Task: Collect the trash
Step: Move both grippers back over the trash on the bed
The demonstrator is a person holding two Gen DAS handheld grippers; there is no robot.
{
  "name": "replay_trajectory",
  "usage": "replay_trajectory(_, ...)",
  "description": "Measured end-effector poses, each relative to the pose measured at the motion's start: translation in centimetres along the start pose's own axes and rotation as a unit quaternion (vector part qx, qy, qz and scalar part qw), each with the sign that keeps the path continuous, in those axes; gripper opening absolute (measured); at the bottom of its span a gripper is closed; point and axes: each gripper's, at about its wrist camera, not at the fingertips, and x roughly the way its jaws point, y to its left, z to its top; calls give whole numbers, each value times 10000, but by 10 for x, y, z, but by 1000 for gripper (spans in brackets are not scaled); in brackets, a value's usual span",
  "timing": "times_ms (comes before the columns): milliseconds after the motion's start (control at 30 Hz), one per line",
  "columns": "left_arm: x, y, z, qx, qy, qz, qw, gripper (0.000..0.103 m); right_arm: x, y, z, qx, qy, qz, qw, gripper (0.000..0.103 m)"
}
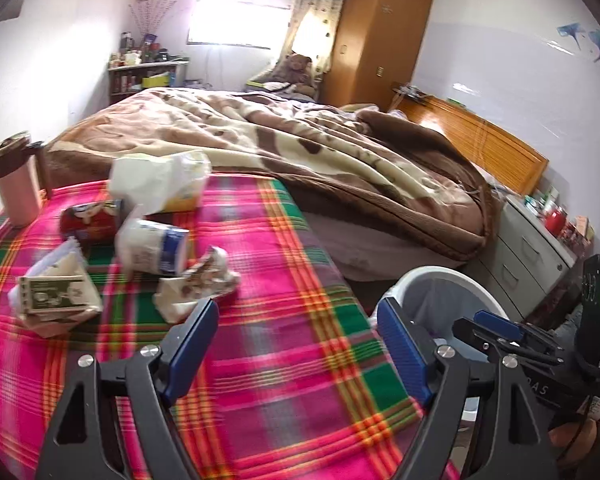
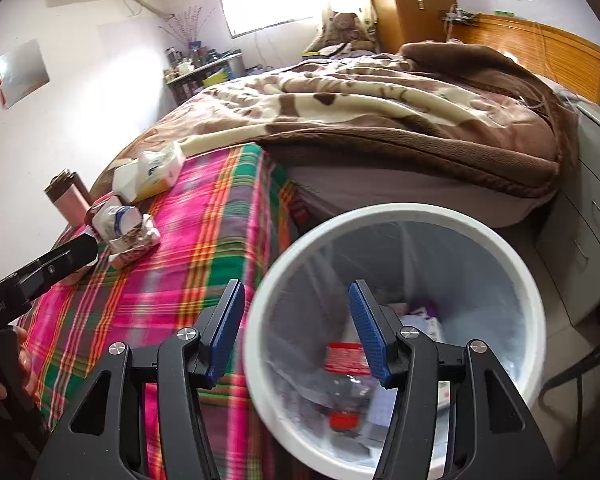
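Trash lies on a pink and green plaid cloth point(image 1: 284, 380): a crumpled paper wrapper point(image 1: 198, 280), a tipped white and blue cup point(image 1: 152, 248), a red can point(image 1: 92, 220), a green and white carton point(image 1: 56, 292) and a plastic bag over a yellow box point(image 1: 160, 180). My left gripper point(image 1: 300, 312) hangs open and empty just short of the wrapper. A white bin point(image 2: 380, 216) with a clear liner stands beside the cloth, with a red-labelled plastic bottle point(image 2: 348, 384) inside. My right gripper point(image 2: 296, 292) is open and empty above the bin's near rim.
A pink tumbler point(image 1: 14, 184) stands upright at the cloth's far left corner. A bed with a brown blanket point(image 1: 300, 152) lies behind, and grey drawers point(image 1: 532, 248) stand to the right of the bin. A hand point(image 2: 4, 380) holds the left gripper's handle.
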Motion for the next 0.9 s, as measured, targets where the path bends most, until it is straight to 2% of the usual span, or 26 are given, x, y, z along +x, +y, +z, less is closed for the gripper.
replay_trajectory(500, -23, 118, 2, -564, -110, 927, 9940, 83, 49, 77, 11, -268, 396, 600, 9971, 56)
replay_trajectory(633, -24, 146, 1, -739, -71, 1023, 9920, 83, 65, 94, 14, -270, 541, 662, 9960, 56)
replay_trajectory(900, -12, 179, -1, -749, 124, 1130, 9907, 83, 97, 126, 21, -274, 794, 906, 9923, 56)
